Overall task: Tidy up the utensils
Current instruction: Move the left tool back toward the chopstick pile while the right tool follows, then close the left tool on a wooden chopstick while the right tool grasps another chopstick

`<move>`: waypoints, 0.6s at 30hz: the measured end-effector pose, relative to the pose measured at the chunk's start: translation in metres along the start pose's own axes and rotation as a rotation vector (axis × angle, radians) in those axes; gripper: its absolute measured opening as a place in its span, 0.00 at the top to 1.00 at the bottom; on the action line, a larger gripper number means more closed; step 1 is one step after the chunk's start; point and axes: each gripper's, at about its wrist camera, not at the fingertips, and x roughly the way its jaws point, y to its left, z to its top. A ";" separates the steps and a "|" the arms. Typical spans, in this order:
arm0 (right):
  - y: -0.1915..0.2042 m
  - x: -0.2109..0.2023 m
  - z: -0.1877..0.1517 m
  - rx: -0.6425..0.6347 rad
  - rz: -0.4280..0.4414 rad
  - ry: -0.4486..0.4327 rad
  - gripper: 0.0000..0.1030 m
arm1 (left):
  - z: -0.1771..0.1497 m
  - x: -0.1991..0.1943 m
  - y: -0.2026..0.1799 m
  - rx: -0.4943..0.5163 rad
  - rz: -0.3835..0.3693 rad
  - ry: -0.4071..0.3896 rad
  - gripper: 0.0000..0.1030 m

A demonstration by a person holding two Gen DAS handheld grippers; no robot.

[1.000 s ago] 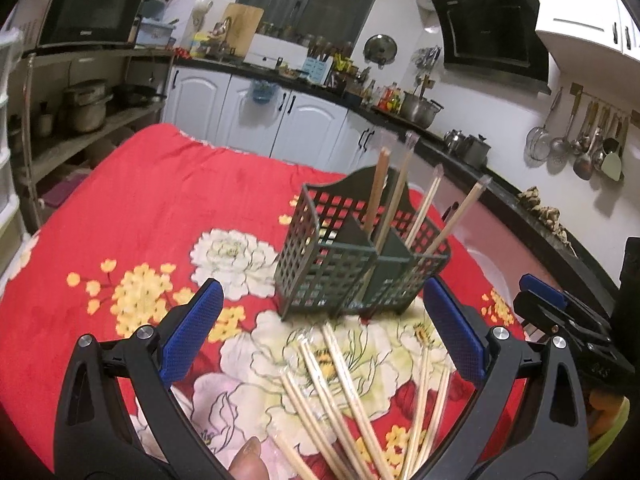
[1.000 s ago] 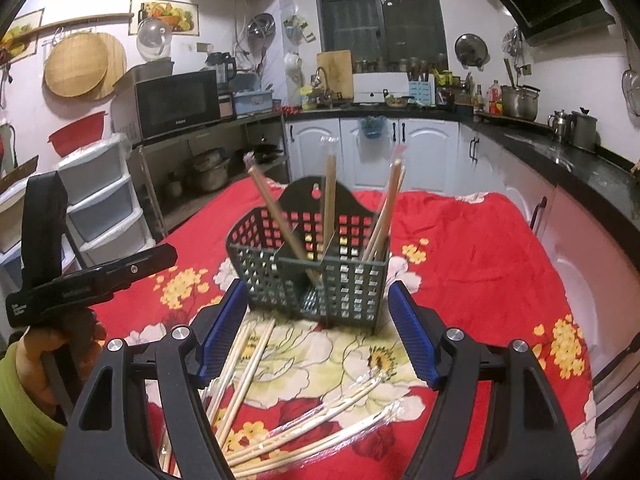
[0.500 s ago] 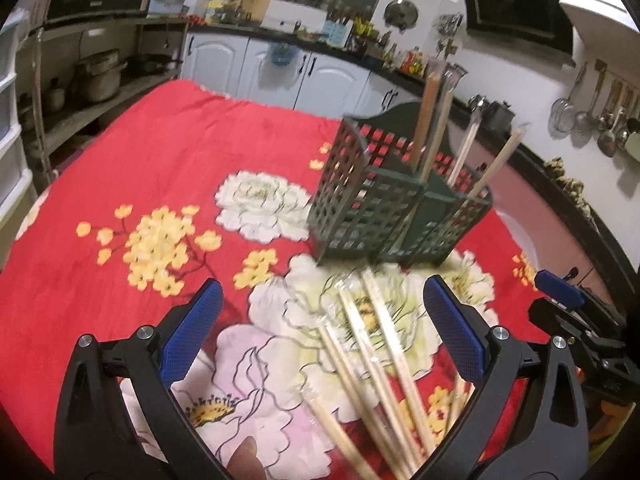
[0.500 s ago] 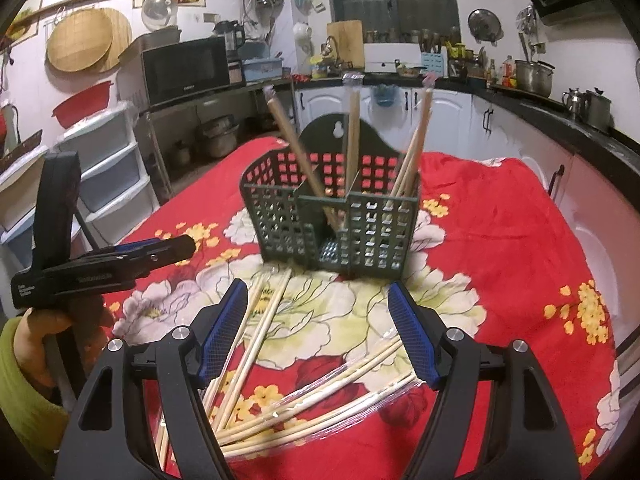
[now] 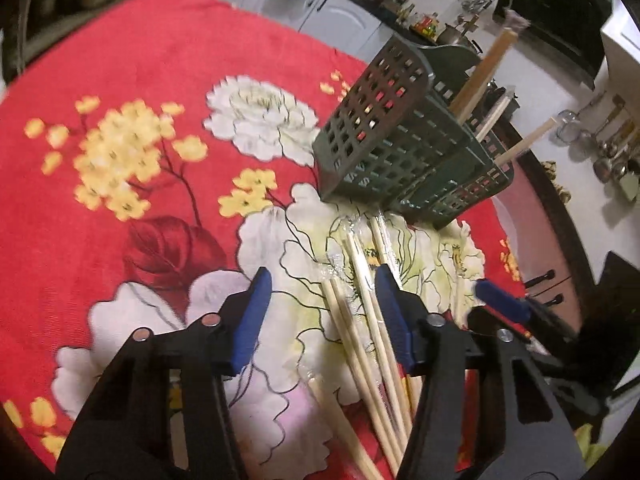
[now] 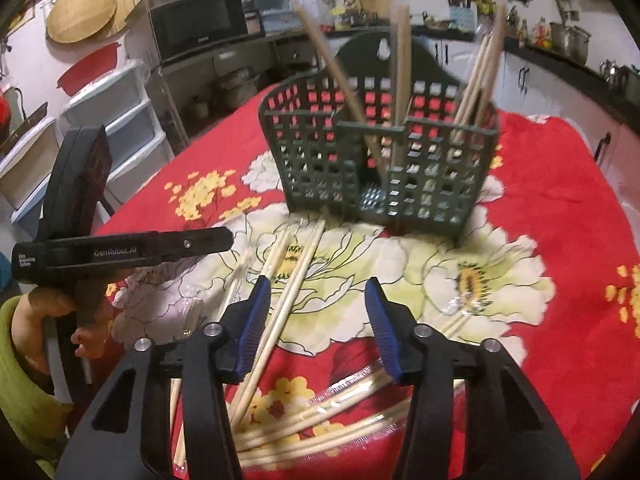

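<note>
A dark green slotted utensil caddy (image 5: 404,152) (image 6: 380,164) stands on the red floral tablecloth, with several wrapped wooden chopsticks upright in it (image 6: 400,80). More wrapped chopsticks (image 5: 360,320) (image 6: 288,276) lie loose on the cloth in front of it. My left gripper (image 5: 322,304) is open and low over the near ends of the loose chopsticks, holding nothing. My right gripper (image 6: 316,312) is open above other loose chopsticks, holding nothing. The left gripper shows from the side in the right wrist view (image 6: 160,246).
The tablecloth (image 5: 120,80) covers the whole table. Kitchen counters and white cabinets (image 6: 540,80) run behind it. Plastic drawers (image 6: 100,120) and a microwave shelf (image 6: 192,28) stand at the left. The right gripper's blue tip (image 5: 500,300) is close beside the left gripper.
Both grippers have moved down and forward toward the loose chopsticks and the caddy. The left view has tilted. Both stay open, though narrower than before.
</note>
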 end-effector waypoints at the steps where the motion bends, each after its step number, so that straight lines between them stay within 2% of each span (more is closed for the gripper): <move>1: 0.001 0.004 0.001 0.001 0.006 0.011 0.59 | 0.002 0.004 0.002 -0.016 -0.008 0.014 0.57; 3: 0.002 0.013 0.005 0.001 0.016 0.031 0.60 | 0.005 0.011 0.004 -0.027 -0.008 0.034 0.57; 11: -0.002 0.045 0.023 0.050 0.027 0.102 0.65 | 0.012 0.027 0.001 0.009 0.019 0.058 0.76; 16: -0.007 0.065 0.034 0.089 0.025 0.144 0.69 | 0.014 0.029 0.008 0.006 0.010 0.057 0.89; 18: -0.007 0.071 0.039 0.102 0.015 0.153 0.71 | 0.014 0.029 0.014 0.000 0.000 0.056 0.91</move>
